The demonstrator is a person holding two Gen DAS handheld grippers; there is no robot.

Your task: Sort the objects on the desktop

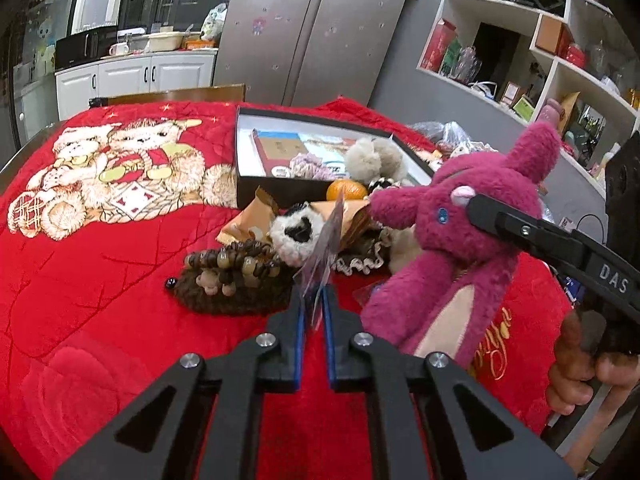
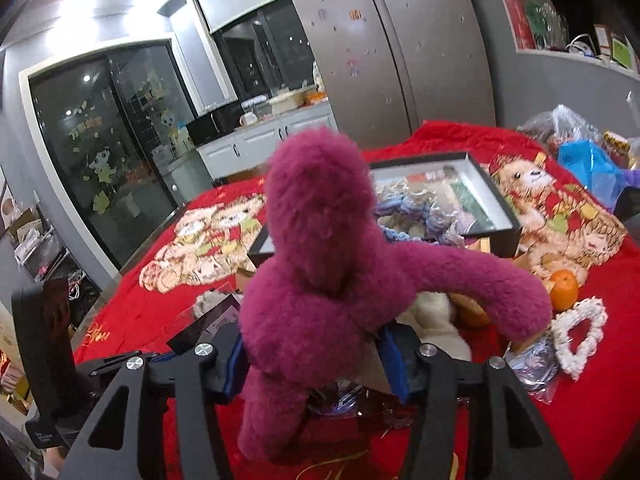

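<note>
My right gripper [image 2: 316,344] is shut on a magenta plush bear [image 2: 320,264] and holds it up above the red cloth; in the left wrist view the bear [image 1: 460,248] hangs at the right with the right gripper's finger [image 1: 520,228] across its head. My left gripper [image 1: 314,304] is shut on a thin clear plastic packet [image 1: 324,248] that stands up between its blue pads. Behind lies an open black box [image 1: 256,188] holding yarn items and a booklet; it also shows in the right wrist view [image 2: 496,208].
On the red bear-print blanket [image 1: 100,240] lie a beaded bracelet on a brown knit piece [image 1: 232,272], a panda plush [image 1: 296,236], an orange [image 1: 346,190], brown paper packets and a white crochet heart [image 2: 580,328]. Plastic bags [image 2: 588,160] sit at the far right.
</note>
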